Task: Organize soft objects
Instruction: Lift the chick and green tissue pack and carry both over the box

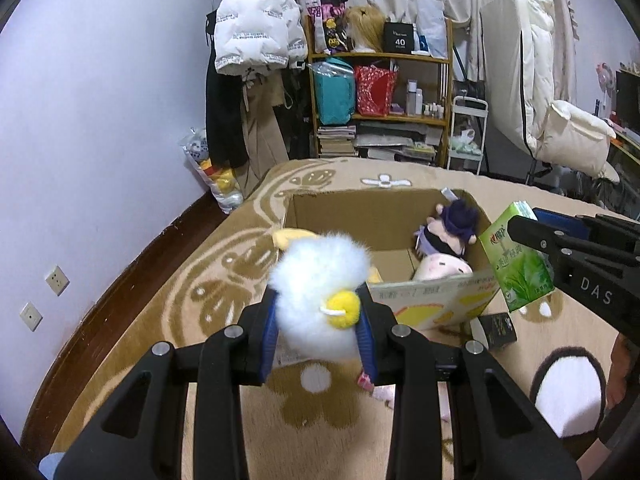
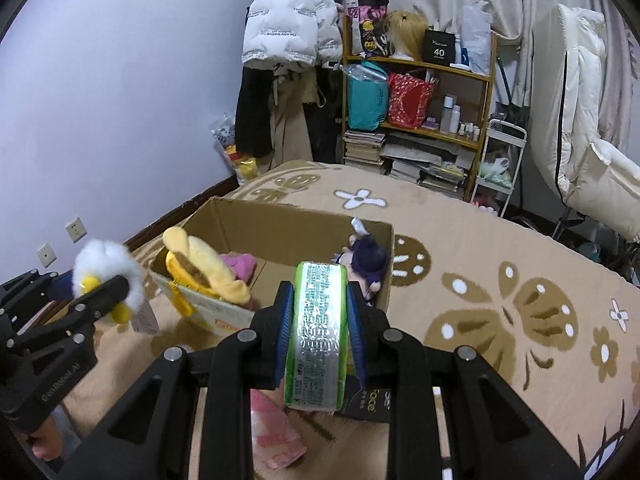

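Observation:
My left gripper is shut on a fluffy white plush with a yellow pompom; the plush also shows at the left of the right wrist view, just left of the box. My right gripper is shut on a green tissue pack, which hangs right of the box as the green pack in the left wrist view. Ahead stands an open cardboard box on the bed. Inside the box lie a yellow plush, a pink one and a purple-haired doll.
A beige flower-patterned blanket covers the bed. A small black carton lies beside the box, and a pink cloth lies under my right gripper. A shelf, hanging coats and a white chair stand behind.

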Action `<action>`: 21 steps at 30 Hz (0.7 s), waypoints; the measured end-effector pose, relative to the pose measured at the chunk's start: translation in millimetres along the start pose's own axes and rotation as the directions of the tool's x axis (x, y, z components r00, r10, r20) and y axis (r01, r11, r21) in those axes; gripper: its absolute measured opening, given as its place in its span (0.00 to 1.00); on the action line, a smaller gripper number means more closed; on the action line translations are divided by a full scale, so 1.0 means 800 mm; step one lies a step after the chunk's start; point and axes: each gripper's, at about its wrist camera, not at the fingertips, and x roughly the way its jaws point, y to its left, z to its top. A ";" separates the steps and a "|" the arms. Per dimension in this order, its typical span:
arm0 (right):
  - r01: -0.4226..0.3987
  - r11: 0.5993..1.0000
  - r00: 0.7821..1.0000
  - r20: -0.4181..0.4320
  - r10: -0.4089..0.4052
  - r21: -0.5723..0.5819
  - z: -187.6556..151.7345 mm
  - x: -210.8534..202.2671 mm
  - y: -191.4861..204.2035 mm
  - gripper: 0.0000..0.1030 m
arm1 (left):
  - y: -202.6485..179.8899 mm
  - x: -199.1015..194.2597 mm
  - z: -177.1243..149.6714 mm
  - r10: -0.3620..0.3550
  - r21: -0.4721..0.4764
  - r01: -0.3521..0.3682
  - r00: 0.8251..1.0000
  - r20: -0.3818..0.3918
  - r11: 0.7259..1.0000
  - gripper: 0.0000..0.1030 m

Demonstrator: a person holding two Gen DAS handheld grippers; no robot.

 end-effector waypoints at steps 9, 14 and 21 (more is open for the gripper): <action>0.007 1.000 0.999 0.049 -0.007 0.002 0.017 0.015 -0.003 0.27 | -0.003 0.016 0.027 -0.011 -0.002 0.011 0.999 0.048 1.000 0.31; 0.010 1.000 0.997 0.079 -0.009 -0.005 0.027 0.025 0.000 0.27 | -0.007 0.031 0.049 -0.018 -0.001 0.018 0.997 0.069 1.000 0.31; -0.003 1.000 0.993 0.117 0.003 0.005 0.038 0.044 0.000 0.27 | -0.017 0.057 0.063 0.002 0.026 -0.004 0.997 0.073 1.000 0.32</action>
